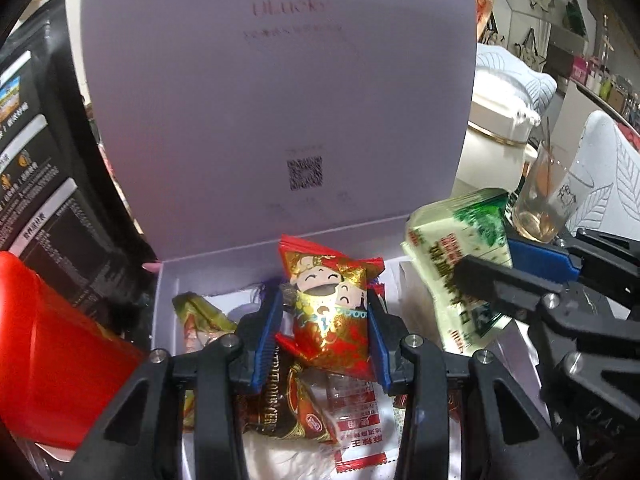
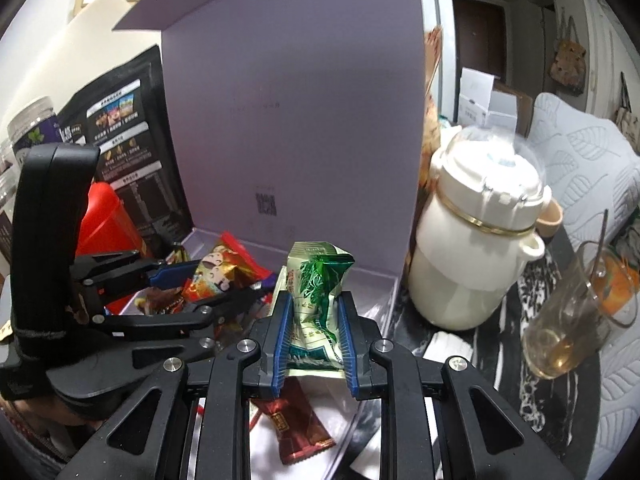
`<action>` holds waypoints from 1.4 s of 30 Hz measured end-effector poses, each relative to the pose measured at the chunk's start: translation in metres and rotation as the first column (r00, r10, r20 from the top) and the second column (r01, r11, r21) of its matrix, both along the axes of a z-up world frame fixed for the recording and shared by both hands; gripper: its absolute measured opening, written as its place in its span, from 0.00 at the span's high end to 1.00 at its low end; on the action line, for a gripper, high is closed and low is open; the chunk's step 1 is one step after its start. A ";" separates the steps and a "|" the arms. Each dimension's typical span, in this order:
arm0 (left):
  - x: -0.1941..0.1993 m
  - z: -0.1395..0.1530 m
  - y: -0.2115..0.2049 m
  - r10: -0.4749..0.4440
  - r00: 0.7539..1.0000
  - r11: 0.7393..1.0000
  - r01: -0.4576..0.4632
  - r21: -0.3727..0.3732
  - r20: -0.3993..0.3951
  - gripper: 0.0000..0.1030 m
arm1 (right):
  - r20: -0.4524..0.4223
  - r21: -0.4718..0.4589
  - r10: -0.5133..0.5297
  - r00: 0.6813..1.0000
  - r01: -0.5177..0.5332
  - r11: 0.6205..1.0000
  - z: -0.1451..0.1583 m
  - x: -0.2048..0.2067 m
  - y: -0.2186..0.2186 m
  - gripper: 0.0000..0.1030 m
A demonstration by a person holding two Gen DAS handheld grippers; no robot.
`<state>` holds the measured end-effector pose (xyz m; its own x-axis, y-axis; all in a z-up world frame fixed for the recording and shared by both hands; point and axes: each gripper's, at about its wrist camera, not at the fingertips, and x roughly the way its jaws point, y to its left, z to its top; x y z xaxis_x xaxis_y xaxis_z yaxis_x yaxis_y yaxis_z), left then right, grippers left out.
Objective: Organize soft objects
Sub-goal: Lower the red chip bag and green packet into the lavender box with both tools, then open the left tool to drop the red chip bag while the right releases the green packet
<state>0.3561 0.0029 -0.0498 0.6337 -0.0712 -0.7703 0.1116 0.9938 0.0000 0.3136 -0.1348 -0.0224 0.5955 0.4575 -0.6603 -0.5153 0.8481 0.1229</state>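
My left gripper [image 1: 325, 308] is shut on a red and gold snack packet [image 1: 328, 304] with a cartoon face, held over the open lilac box [image 1: 168, 280]. My right gripper [image 2: 316, 320] is shut on a pale green tea packet [image 2: 318, 300], also above the box. In the left wrist view the right gripper [image 1: 486, 270] and its green packet [image 1: 452, 272] show at the right. In the right wrist view the left gripper [image 2: 176, 280] and red packet [image 2: 220, 272] show at the left. Several wrapped snacks [image 1: 352, 428] lie inside the box.
The box lid [image 1: 276, 92] stands upright behind. A red container [image 1: 52, 356] and black bag [image 1: 48, 184] stand left. A cream jar [image 2: 476, 240] and a glass cup [image 2: 572, 320] with a spoon stand right of the box.
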 end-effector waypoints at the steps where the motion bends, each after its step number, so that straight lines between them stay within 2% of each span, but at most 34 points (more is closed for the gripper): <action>1: 0.002 -0.003 0.000 0.000 1.000 1.000 0.000 -0.007 -0.013 0.61 | -0.009 -0.002 0.004 1.000 -0.004 1.000 -0.002 0.001 0.001 0.78; 5: 0.011 -0.010 0.006 -0.003 0.999 0.999 0.001 -0.039 -0.053 0.61 | -0.041 -0.021 0.011 0.999 -0.012 1.000 -0.013 0.004 0.006 0.78; 10: 0.021 -0.014 0.008 0.016 0.997 1.000 -0.017 -0.020 -0.070 0.61 | -0.078 -0.031 0.006 0.997 -0.008 0.999 -0.022 0.011 0.005 0.78; 14: 0.022 -0.026 0.008 0.014 0.993 0.999 -0.020 -0.047 -0.119 0.61 | -0.102 -0.042 0.001 0.995 -0.006 0.999 -0.030 0.013 0.005 0.78; 26: 0.019 -0.024 0.005 0.013 0.993 1.000 -0.016 -0.022 -0.116 0.61 | -0.115 -0.048 -0.007 0.993 0.002 0.999 -0.027 0.013 0.008 0.76; 29: 0.018 -0.023 0.005 0.028 0.994 1.000 -0.028 0.007 -0.103 0.61 | -0.111 -0.046 -0.019 0.994 0.014 0.999 -0.024 0.012 0.007 0.76; 32: 0.018 -0.023 0.002 0.001 0.993 1.000 -0.002 -0.006 -0.115 0.61 | -0.114 -0.073 -0.033 0.993 0.025 0.997 -0.023 0.009 0.004 0.73; 34: 0.019 -0.023 -0.001 0.002 0.993 1.000 -0.003 -0.006 -0.114 0.56 | -0.097 -0.077 -0.044 0.994 0.036 0.996 -0.020 0.004 0.002 0.62; 35: 0.018 -0.021 -0.002 0.009 0.994 1.000 -0.009 0.002 -0.107 0.46 | -0.091 -0.066 -0.049 0.995 0.044 0.997 -0.018 0.001 0.000 0.61; 36: 0.018 -0.019 -0.002 0.017 0.995 1.000 -0.016 0.009 -0.100 0.29 | -0.091 -0.063 -0.053 0.994 0.047 0.997 -0.016 0.000 -0.002 0.61; 37: 0.018 -0.017 -0.003 0.022 0.995 1.000 -0.021 0.013 -0.094 0.19 | -0.088 -0.063 -0.059 0.994 0.053 0.997 -0.014 -0.002 -0.003 0.61; 38: 0.017 -0.014 -0.003 0.029 0.996 1.000 -0.028 0.012 -0.086 0.04 | -0.084 -0.064 -0.062 0.995 0.057 0.996 -0.012 -0.003 -0.004 0.61; 39: 0.016 -0.011 -0.003 0.034 0.996 0.999 -0.033 0.008 -0.078 0.01 | -0.077 -0.065 -0.065 0.995 0.060 0.996 -0.010 -0.004 -0.005 0.61; 42: 0.013 -0.001 -0.004 0.048 0.997 0.999 -0.047 0.013 -0.063 0.01 | -0.062 -0.071 -0.076 0.995 0.072 0.995 -0.002 -0.008 -0.009 0.61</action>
<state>0.3687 -0.0008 -0.0507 0.5857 -0.0330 -0.8098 0.0641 0.9979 0.0057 0.3054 -0.1437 -0.0239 0.5813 0.3661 -0.7267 -0.4436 0.8913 0.0943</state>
